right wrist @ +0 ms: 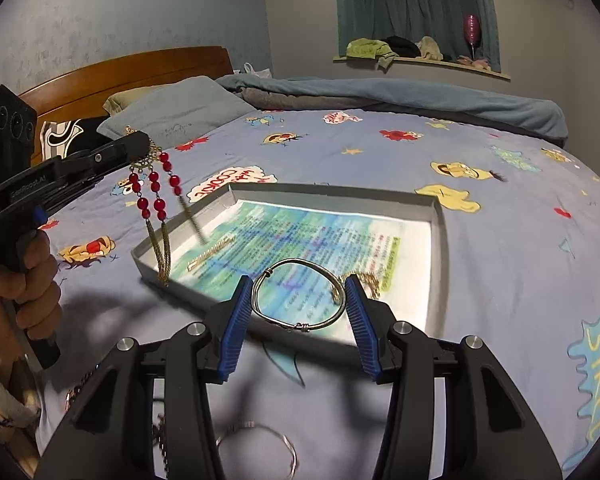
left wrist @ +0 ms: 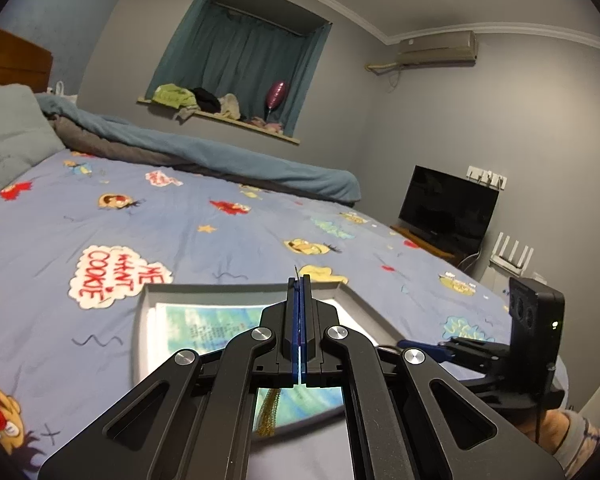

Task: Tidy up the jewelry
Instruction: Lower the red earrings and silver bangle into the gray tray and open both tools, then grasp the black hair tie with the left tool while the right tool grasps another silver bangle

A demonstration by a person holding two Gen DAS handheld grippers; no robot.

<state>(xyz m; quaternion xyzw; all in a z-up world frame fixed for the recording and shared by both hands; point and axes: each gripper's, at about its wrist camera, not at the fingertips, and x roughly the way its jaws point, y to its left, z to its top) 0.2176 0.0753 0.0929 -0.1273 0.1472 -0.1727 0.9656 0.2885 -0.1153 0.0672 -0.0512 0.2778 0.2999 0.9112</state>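
Note:
A shallow grey box (right wrist: 436,204) with a printed blue-green sheet lies on the bed. My left gripper (left wrist: 299,280) is shut on a red-bead earring with gold tassels (right wrist: 156,188), which hangs above the box's left corner; in the left wrist view only a tassel (left wrist: 269,412) shows below the fingers. My right gripper (right wrist: 296,312) holds a silver wire bangle (right wrist: 298,296) between its blue pads (right wrist: 234,328) over the box's near edge. Gold pieces (right wrist: 210,254) lie in the box. Another silver bangle (right wrist: 256,440) and a chain (right wrist: 162,444) lie on the bed below the right gripper.
The bed has a blue cartoon-print sheet (right wrist: 380,152), a pillow (right wrist: 176,108) and a rolled blanket (right wrist: 420,96) at the far side. A wooden headboard (right wrist: 120,68) is behind. A dark monitor (left wrist: 446,208) stands by the wall at right.

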